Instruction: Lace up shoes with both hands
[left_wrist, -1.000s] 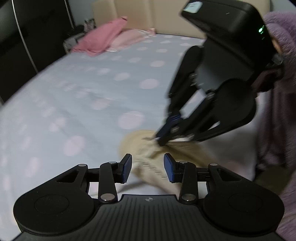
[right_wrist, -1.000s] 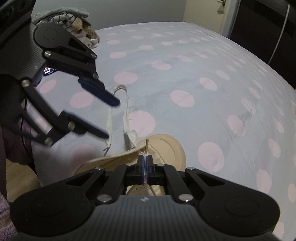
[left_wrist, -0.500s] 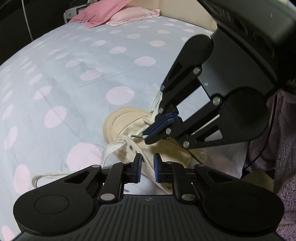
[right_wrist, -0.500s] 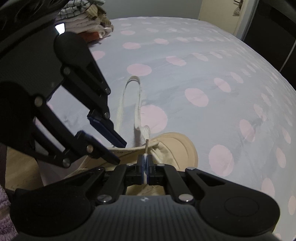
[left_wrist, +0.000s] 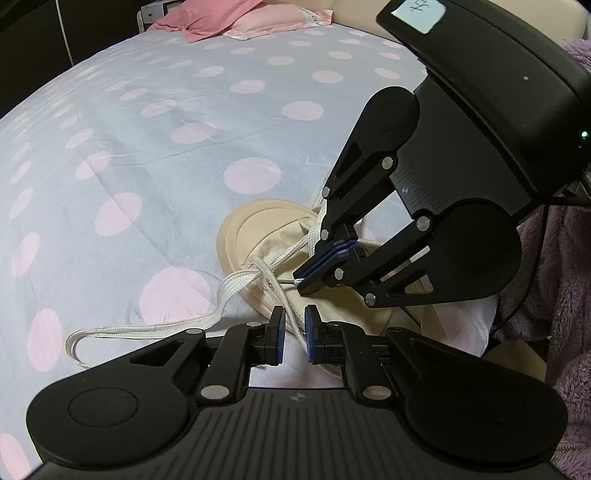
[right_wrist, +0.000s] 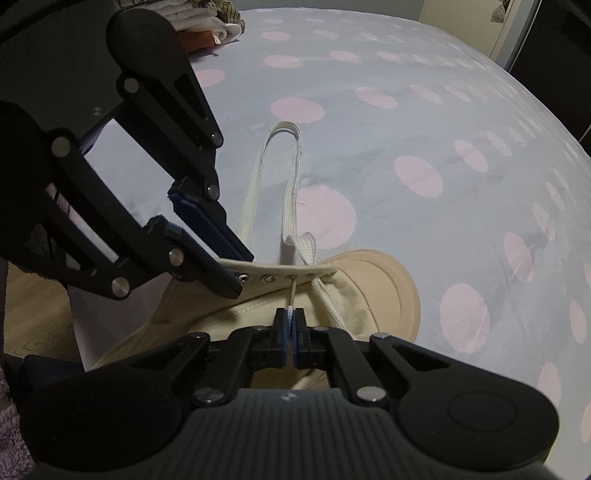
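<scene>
**Right claw pinching lace tip at eyelet row; left claw straddling lace, not gripping**

One beige canvas shoe (left_wrist: 258, 236) is lying on its side near the edge of the bed, toe pointing away from the person; one white lace (left_wrist: 236, 284) is running through the toe-end eyelets, its slack looping out flat across the dotted bedsheet (left_wrist: 147, 147).

Right gripper (right_wrist: 291, 325) is sitting with its pads pressed together on the lace tip (right_wrist: 291, 295); the tip is pointing at the eyelet row (right_wrist: 273, 277), four eyelets showing in the right wrist view.

Left gripper (left_wrist: 293, 328) is sitting with its pads slightly apart; a lace strand is passing between them, contact unclear.

The left claw's linkage is blocking the heel end of the shoe in the right wrist view; the right claw body is covering the shoe's rear in the left.

Surroundings: pink pillows (left_wrist: 229, 18) at the far end; folded clothes (right_wrist: 207, 22) stacked at the bed's corner; purple fleece (left_wrist: 565, 295) at the frame edge.
</scene>
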